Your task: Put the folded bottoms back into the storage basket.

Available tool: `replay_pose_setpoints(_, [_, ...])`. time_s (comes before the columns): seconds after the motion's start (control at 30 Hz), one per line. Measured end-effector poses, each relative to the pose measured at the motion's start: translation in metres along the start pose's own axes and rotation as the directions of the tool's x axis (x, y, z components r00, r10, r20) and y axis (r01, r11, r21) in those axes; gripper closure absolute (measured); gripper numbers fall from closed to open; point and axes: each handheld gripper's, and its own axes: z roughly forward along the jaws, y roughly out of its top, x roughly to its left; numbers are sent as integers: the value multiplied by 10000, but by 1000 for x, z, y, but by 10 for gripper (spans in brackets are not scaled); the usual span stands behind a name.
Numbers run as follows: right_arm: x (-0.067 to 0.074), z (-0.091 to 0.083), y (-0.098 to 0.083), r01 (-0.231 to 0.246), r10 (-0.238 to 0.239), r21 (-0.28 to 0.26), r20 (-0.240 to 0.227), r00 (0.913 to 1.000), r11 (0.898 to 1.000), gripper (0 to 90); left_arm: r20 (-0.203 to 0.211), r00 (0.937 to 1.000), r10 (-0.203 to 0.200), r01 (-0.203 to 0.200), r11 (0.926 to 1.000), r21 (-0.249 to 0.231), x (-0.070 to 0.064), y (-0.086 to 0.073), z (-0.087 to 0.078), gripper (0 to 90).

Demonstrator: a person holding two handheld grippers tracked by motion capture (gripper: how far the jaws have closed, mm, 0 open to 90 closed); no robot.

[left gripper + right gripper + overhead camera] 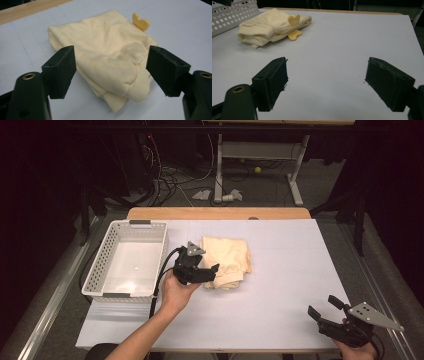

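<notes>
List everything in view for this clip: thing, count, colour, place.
folded garment: one, pale yellow, mid-table, just right of the basket
heart-shaped tabs: two, deeper yellow, at the garment's right edge
perforated basket: one, white, empty, left part of the table
table cover: one, white, over a wooden tabletop
left tongs: black, open, at the garment's near left edge, jaws either side of it
right tongs: black, open, above the near right corner of the table

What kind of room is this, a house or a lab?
Probably a lab or workshop, not a home. A person holds a tool-like left gripper over a covered table, loose cables lie on the floor behind, and a bare desk frame stands in the dark.
</notes>
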Motion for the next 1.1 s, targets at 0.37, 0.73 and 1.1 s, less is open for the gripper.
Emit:
replay_pose_setpoints(0.37, [0,0,0,-3,3,-11,1,10000,10000,183,-186,9993,-319,327,9984,463,9,16,17,231])
replay_pose_setpoints(0.73, [0,0,0,29,-30,-28,-15,10000,10000,183,-426,9963,-745,795,9884,1291,20,29,45,231])
replay_pose_setpoints(1.1, [0,0,0,-13,13,-25,-45,10000,10000,184,-627,9917,-1122,1229,9709,2054,33,33,68,231])
